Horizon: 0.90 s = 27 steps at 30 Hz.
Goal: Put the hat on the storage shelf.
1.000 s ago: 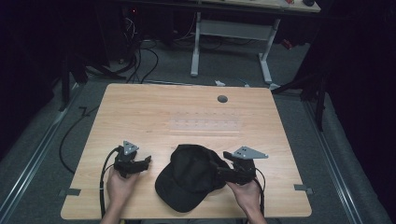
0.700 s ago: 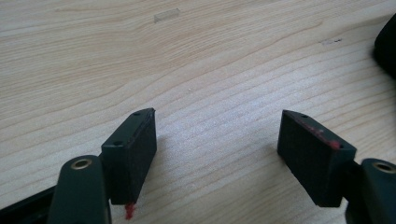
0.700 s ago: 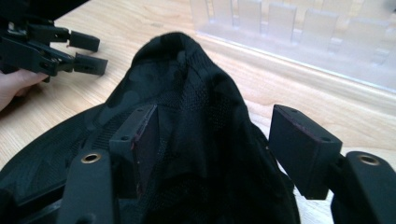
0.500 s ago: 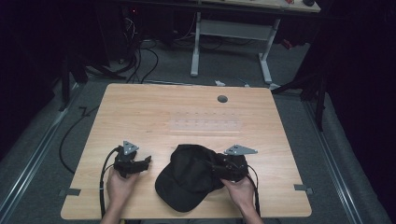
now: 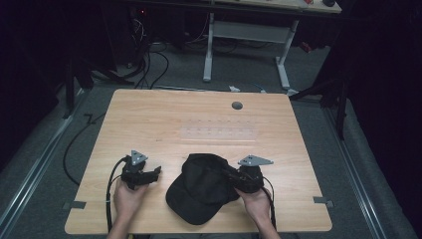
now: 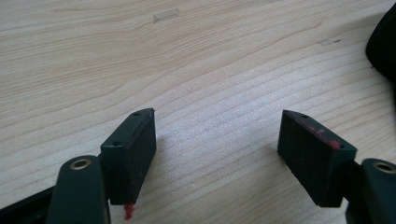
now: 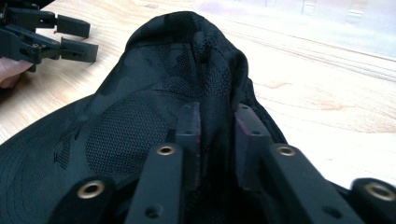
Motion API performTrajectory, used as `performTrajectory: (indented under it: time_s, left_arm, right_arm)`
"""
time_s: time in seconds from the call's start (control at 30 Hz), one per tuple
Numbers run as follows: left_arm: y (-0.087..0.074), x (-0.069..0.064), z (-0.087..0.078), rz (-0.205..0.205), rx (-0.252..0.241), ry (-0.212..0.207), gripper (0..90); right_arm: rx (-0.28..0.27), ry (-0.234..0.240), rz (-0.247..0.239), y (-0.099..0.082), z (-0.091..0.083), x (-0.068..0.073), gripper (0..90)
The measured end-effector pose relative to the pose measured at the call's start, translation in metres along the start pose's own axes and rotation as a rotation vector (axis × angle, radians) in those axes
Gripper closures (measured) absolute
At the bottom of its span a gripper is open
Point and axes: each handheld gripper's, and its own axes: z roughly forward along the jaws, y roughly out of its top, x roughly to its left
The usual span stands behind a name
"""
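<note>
The worktop [image 5: 149, 119] was bare wood, with the cap [image 5: 201, 191] lying near my edge, between my hands. It looked light and floppy, mesh crown, only the brim stiff, so a fold at the crown's side seemed the spot. My right tool [image 7: 217, 128] had just been closing and pinched that fabric. My left tool [image 6: 219, 144] sat spread, holding nothing.

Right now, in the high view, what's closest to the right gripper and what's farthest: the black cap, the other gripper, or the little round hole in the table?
1. Black cap: pinched in the right gripper.
2. Left gripper: across the cap, left side.
3. Round hole: far edge of the table.
</note>
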Motion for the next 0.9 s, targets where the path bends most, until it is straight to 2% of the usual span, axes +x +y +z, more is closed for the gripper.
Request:
performTrajectory:
  time_s: [0.17,0.5,0.63,0.73,0.9]
  left_arm:
    - [0.000,0.000,0.000,0.005,0.002,0.002,27.9]
    - [0.000,-0.001,0.000,0.014,0.004,0.002,27.4]
    - [0.000,-0.001,0.000,0.013,0.004,-0.002,27.2]
    - [0.001,-0.002,0.001,0.013,0.005,-0.001,26.9]
    - [0.001,-0.002,0.001,0.014,0.005,-0.006,26.0]
  right_arm:
    - [-0.014,-0.004,0.001,0.001,-0.003,-0.005,82.5]
    - [-0.039,0.018,0.005,0.005,-0.011,-0.011,83.5]
    - [-0.053,0.026,0.000,0.008,-0.018,-0.013,83.6]
    - [-0.086,0.010,-0.021,0.012,-0.030,-0.014,83.6]
    - [-0.115,0.006,-0.023,0.014,-0.039,-0.018,83.6]
